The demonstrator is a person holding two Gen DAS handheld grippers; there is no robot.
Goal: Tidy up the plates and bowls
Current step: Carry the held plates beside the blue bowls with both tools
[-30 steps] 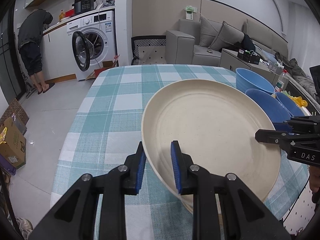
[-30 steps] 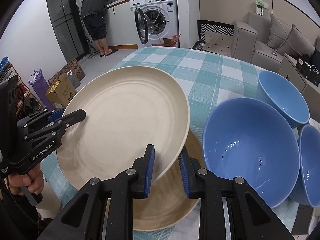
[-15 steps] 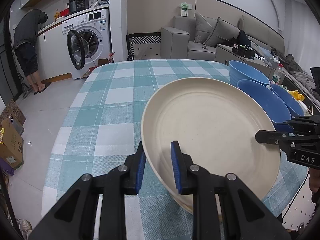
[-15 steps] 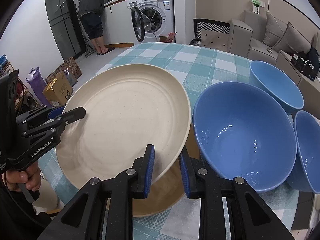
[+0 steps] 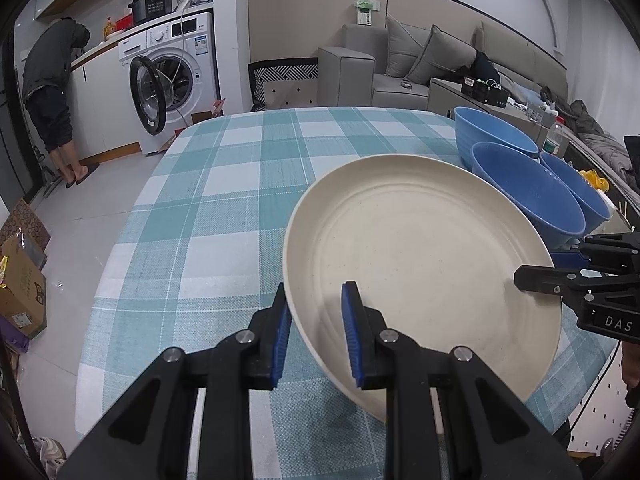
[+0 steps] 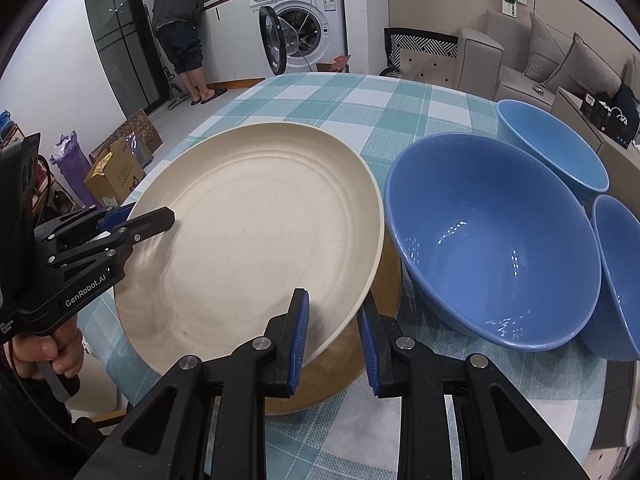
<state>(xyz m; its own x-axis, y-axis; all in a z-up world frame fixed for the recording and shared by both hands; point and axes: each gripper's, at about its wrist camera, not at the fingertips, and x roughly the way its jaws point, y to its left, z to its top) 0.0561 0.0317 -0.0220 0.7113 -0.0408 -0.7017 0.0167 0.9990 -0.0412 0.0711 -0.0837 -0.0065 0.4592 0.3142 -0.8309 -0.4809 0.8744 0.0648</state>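
Observation:
Both grippers hold one cream plate (image 5: pixel 420 256) (image 6: pixel 256 236) tilted above the table. My left gripper (image 5: pixel 316 300) is shut on its near-left rim; in the right wrist view it (image 6: pixel 160 216) clamps the plate's left edge. My right gripper (image 6: pixel 334 308) is shut on the opposite rim, and it enters the left wrist view from the right (image 5: pixel 524 276). A tan plate (image 6: pixel 390 280) lies on the cloth under the cream one, mostly hidden. Three blue bowls stand to the right: a large near one (image 6: pixel 496 248) (image 5: pixel 528 192), a far one (image 6: pixel 556 148) (image 5: pixel 496 140) and one at the edge (image 6: pixel 620 276) (image 5: pixel 576 184).
The table wears a teal checked cloth (image 5: pixel 224 208), bare to the left and beyond the plate. Its left edge drops to a tiled floor with cardboard boxes (image 5: pixel 20 296). A person (image 5: pixel 52 92) bends at a counter beside a washing machine (image 5: pixel 172 80). A grey sofa (image 5: pixel 400 64) stands behind.
Both grippers have carried the cream plate a little lower and closer over the tan plate, which shows less now. The blue bowls sit nearer the plate's rim. Both grips are unchanged.

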